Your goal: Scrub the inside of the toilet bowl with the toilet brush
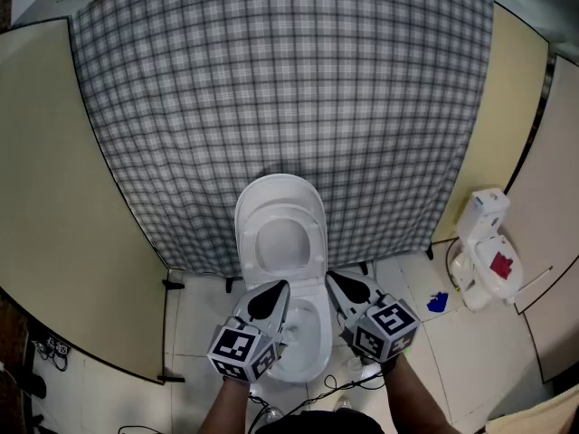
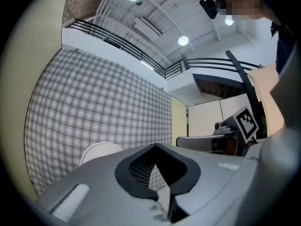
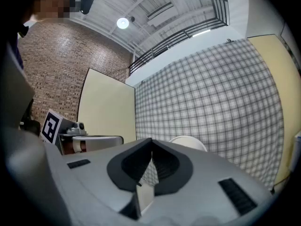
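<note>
Currently left claw [image 1: 274,294] and right claw [image 1: 342,285] are both pinched shut, empty, level, side by side over the white ceramic toilet bowl [image 1: 317,344], its lid [image 1: 280,193] up against the far grey checked curtain [image 1: 271,89].

I hold my left gripper [image 1: 270,298] and right gripper [image 1: 347,287] level and side by side, tips forward and angled slightly toward each other, each with its jaws pressed together on nothing, my left forearm [image 1: 226,412] and right forearm [image 1: 418,407] reaching out behind them.
</note>
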`<action>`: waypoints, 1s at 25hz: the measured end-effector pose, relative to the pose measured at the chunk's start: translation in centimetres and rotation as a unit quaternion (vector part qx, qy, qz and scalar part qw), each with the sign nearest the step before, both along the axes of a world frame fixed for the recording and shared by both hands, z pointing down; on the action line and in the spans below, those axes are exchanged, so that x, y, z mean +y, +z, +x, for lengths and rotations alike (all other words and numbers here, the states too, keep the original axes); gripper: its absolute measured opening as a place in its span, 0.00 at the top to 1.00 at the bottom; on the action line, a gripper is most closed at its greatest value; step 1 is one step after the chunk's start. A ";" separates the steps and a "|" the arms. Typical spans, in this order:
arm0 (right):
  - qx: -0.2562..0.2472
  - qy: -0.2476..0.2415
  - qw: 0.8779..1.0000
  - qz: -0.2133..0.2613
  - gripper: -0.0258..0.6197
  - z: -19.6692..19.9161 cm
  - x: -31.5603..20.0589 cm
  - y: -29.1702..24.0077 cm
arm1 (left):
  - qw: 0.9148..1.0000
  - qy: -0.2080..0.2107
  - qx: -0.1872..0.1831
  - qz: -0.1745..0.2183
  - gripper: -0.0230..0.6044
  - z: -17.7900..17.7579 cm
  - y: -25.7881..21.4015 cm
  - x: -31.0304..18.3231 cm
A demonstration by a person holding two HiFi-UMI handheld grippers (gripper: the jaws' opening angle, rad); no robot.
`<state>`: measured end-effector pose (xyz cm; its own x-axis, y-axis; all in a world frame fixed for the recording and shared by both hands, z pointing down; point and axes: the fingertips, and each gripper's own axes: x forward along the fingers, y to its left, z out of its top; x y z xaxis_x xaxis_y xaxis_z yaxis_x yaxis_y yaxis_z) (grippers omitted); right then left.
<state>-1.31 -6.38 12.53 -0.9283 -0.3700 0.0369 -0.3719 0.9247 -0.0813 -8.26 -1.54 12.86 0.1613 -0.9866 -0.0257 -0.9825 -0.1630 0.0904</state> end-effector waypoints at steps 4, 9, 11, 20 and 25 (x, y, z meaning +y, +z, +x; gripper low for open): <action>0.012 0.016 1.000 -0.010 0.94 1.6 -1.3 1.2 | 1.000 0.006 0.001 -0.018 0.95 0.7 1.4 -1.1; 0.034 0.051 0.998 -0.028 0.94 4.4 -2.3 3.2 | 0.998 0.024 0.007 -0.051 0.95 2.7 3.6 -1.7; 0.047 0.061 0.996 -0.038 0.94 5.7 -2.4 5.1 | 0.997 0.031 0.012 -0.066 0.95 3.8 5.6 -1.6; 0.129 0.102 0.982 -0.096 0.93 11.5 -3.7 16.1 | 0.989 0.050 0.030 -0.136 0.95 7.3 15.0 -1.4; 0.176 0.117 0.969 -0.131 0.93 14.8 -4.4 23.4 | 0.982 0.063 0.039 -0.171 0.95 9.5 20.6 -1.4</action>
<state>13.50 -10.81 35.92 -0.7334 -0.5032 0.4570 -0.6158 0.7766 -0.1330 1.21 -2.93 33.47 0.2925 -0.9120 0.2876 -0.9448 -0.2290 0.2344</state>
